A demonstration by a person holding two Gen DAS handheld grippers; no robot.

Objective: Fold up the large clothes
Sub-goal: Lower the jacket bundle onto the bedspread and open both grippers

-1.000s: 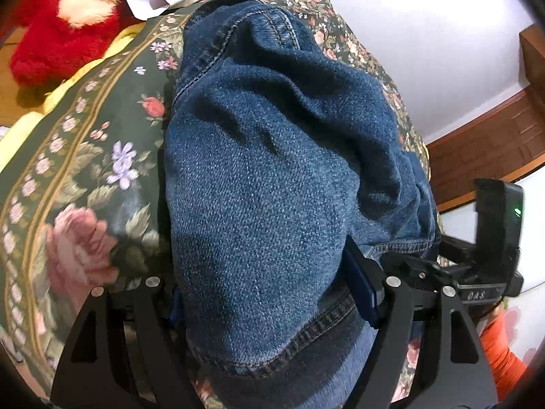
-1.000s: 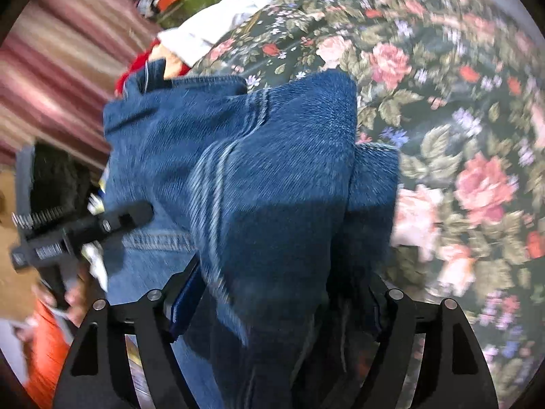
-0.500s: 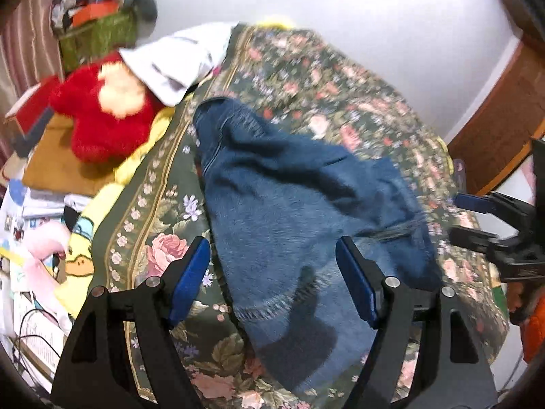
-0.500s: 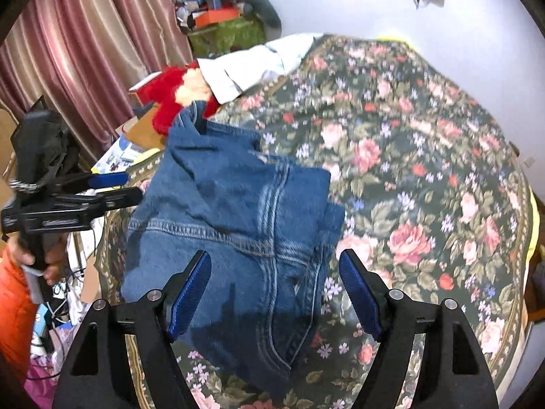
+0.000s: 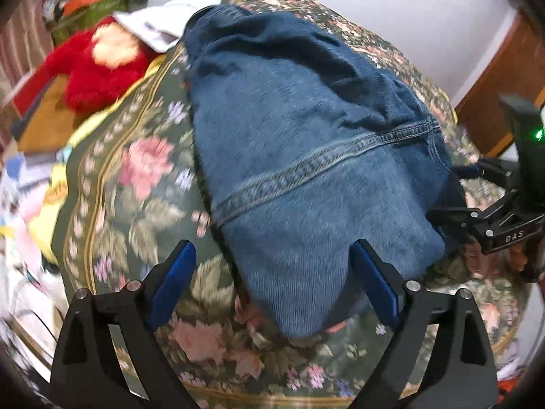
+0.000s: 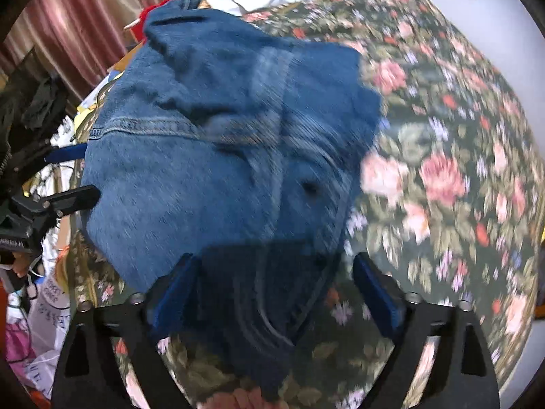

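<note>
Containers: none can be made out with certainty; the clutter beyond the bed is too blurred to tell what holds what.

Task item: a pair of folded blue denim jeans (image 5: 306, 156) lies on the bed, on a dark green bedspread with pink roses (image 5: 136, 204). A stitched seam crosses the upper layer. In the right wrist view the jeans (image 6: 211, 156) fill the middle and left of the frame, with the bedspread (image 6: 442, 170) bare from 12 to 5 o'clock.

Left tool (image 5: 272, 283): jaws stand wide apart and have just been opening. The near end of the jeans lies between the blue pads, closer to the pad at 4 o'clock; neither pad presses the cloth.

Right tool (image 6: 276, 286): jaws likewise wide apart, just opened. The shadowed near corner of the jeans lies between the pads, against or just beside the pad at 7 o'clock; contact cannot be told through the blur. No grip is seen.

Each tool shows in the other's view: the right tool (image 5: 504, 218) at 3 o'clock by the jeans' edge, the left tool (image 6: 51, 184) at 9 o'clock.

Surroundings: a red plush toy (image 5: 98, 64) at 10 o'clock and a white cloth (image 5: 167, 24) at 11 o'clock, both beyond the jeans.
</note>
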